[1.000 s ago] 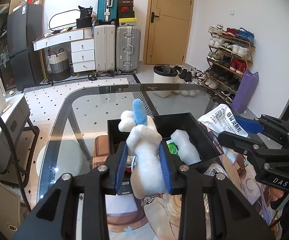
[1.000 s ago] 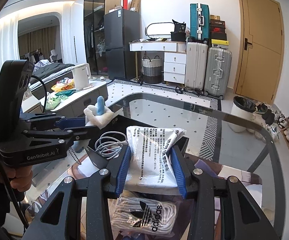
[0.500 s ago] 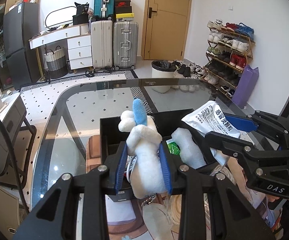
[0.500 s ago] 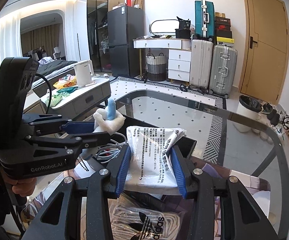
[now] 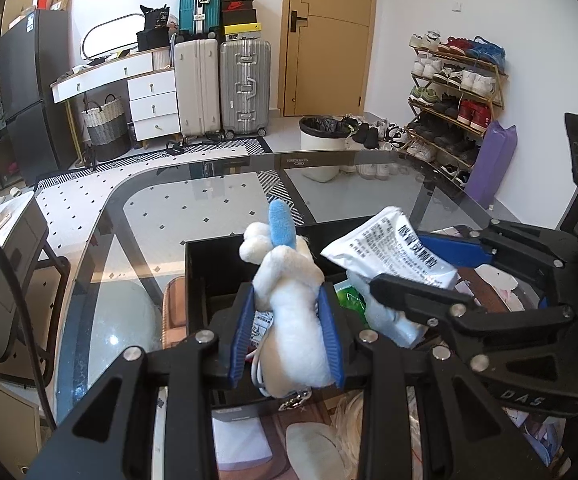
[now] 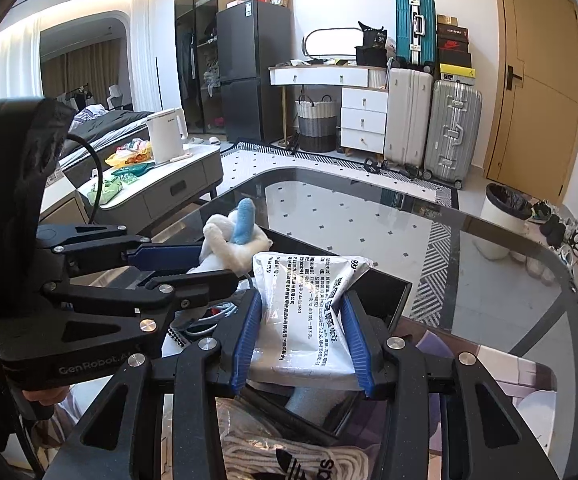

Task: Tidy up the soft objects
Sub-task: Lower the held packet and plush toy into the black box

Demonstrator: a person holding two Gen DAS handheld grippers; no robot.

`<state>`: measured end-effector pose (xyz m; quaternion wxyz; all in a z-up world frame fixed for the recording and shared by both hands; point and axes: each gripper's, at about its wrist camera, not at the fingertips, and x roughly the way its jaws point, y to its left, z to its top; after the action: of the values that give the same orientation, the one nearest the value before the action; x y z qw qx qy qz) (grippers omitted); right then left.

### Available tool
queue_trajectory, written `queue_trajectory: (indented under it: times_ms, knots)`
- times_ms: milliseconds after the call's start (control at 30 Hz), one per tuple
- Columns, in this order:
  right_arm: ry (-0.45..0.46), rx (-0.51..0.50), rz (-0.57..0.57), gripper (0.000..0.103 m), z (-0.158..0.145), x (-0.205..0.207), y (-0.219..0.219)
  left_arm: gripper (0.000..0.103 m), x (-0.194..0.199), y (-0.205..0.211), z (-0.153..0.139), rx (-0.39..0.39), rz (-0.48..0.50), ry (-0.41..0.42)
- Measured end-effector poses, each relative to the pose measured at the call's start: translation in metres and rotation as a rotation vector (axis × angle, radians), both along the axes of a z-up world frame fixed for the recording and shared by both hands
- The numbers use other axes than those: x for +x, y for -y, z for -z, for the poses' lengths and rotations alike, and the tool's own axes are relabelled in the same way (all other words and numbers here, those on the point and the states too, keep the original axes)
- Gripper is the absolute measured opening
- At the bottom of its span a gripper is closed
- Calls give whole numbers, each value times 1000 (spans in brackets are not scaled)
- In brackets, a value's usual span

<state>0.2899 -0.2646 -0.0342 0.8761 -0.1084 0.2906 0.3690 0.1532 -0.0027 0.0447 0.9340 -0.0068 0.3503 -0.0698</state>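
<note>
Your left gripper (image 5: 287, 334) has its blue-padded fingers (image 5: 241, 336) pinching the white plush toy (image 5: 289, 312) around its body; the toy's blue ear points to twelve o'clock, and it hangs above the black bin (image 5: 197, 280) on the glass surface (image 5: 209, 216). Your right gripper (image 6: 303, 342) has its fingers clamped on the white printed packet (image 6: 309, 312), held over the same bin at the toy's three o'clock in the left wrist view. Below the packet, at six o'clock, lies a bag of white rope (image 6: 289, 456) with an Adidas logo.
</note>
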Motion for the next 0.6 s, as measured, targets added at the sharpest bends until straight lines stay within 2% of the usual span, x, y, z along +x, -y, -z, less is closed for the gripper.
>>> queue_trajectory:
  times_ms: [600]
  knots:
    - [-12, -60, -7, 41, 24, 14, -14, 32, 9, 3, 9, 26, 8, -9]
